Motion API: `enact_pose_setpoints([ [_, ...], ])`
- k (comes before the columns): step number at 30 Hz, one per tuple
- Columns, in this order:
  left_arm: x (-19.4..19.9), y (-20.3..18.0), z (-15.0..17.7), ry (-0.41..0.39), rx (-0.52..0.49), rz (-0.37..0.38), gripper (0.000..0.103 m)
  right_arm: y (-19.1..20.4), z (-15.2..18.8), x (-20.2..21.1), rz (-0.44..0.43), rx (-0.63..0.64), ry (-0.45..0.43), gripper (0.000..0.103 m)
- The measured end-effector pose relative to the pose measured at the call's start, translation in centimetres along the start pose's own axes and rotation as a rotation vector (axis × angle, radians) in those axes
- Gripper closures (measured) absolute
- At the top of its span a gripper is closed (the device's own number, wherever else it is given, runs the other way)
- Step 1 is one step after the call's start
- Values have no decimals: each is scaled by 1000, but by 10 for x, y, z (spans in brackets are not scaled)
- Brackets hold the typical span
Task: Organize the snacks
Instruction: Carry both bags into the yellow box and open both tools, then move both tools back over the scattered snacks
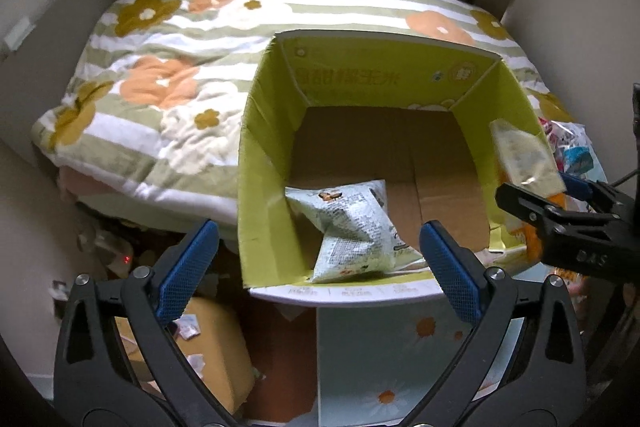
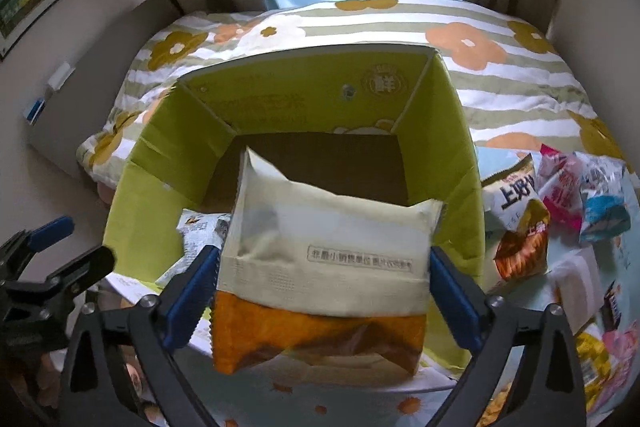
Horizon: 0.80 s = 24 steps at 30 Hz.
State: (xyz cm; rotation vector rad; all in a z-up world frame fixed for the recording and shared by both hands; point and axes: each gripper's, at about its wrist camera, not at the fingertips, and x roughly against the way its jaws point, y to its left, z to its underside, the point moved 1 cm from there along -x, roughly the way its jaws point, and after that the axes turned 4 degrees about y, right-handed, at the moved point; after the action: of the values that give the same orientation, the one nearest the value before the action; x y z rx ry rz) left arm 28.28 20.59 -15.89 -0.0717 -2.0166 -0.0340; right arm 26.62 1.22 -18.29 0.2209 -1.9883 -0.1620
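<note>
An open cardboard box with lime-green inner walls (image 1: pixel 264 147) (image 2: pixel 128 211) stands on the bed's edge. A pale printed snack bag (image 1: pixel 352 227) lies in its near left corner; a bit of it shows in the right wrist view (image 2: pixel 200 223). My left gripper (image 1: pixel 316 263) is open and empty, just in front of the box's near wall. My right gripper (image 2: pixel 320 279) is shut on a cream and orange snack packet (image 2: pixel 328 259) and holds it over the box's near right side; the packet also shows in the left wrist view (image 1: pixel 520 155).
A floral striped quilt (image 1: pixel 160 67) covers the bed behind the box. Several loose snack bags (image 2: pixel 560 195) lie to the right of the box on a light blue daisy-print sheet (image 2: pixel 560 251). Clutter and a yellow cushion (image 1: pixel 216 347) lie below the bed's edge at left.
</note>
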Motion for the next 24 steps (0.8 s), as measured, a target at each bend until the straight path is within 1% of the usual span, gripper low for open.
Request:
enact_pose_setpoints([
  [3,1,1,7,1,6,10,3,-2,5,1,-9,-17,-13,4],
  [6,2,2,15,10,10,33,3,-3,9,5,-22,-36,-54,4],
  [11,5,3,23,0,9,62,3,-1,15,11,-11,-44,-49,4],
  [14,5,2,28,-1,6,87,3,1,21,15,22,-22,-6,4],
  [16,4,-3,29,-2,-4,103,3,-1,25,22,32,-20,-12,4],
  [19,5,-13,28,-7,-30,114,3,-6,32,35,11,-32,-41,4],
  [24,17,-40,28,-30,-97,146,3,-18,42,58,15,-54,-79,4],
])
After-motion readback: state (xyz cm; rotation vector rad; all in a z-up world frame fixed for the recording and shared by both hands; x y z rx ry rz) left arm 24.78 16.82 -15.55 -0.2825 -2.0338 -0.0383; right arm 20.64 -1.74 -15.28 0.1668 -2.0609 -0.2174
